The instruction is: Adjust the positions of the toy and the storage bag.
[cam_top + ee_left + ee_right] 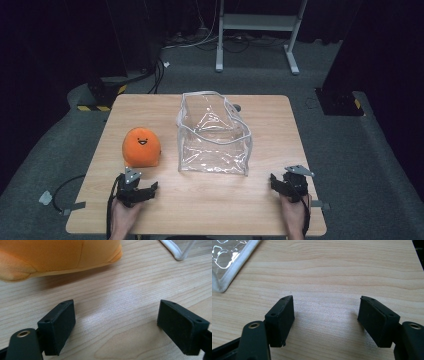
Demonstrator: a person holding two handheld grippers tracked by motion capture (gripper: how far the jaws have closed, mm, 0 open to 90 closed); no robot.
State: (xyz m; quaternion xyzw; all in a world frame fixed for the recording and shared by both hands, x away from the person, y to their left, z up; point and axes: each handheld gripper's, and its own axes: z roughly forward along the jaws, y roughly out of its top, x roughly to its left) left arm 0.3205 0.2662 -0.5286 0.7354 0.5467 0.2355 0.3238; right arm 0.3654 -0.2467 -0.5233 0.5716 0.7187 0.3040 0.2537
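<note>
On table near edge | left gripper wide, empty | right gripper wide, empty

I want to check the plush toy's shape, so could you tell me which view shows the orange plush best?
The high view: the whole orange plush sits on the table with its face showing. The left gripper view catches just its lower edge close up.

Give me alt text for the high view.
An orange plush toy sits left of an upright clear plastic bag on a wooden table. Near the front edge, the left tongs and right tongs rest open, holding nothing.
</note>
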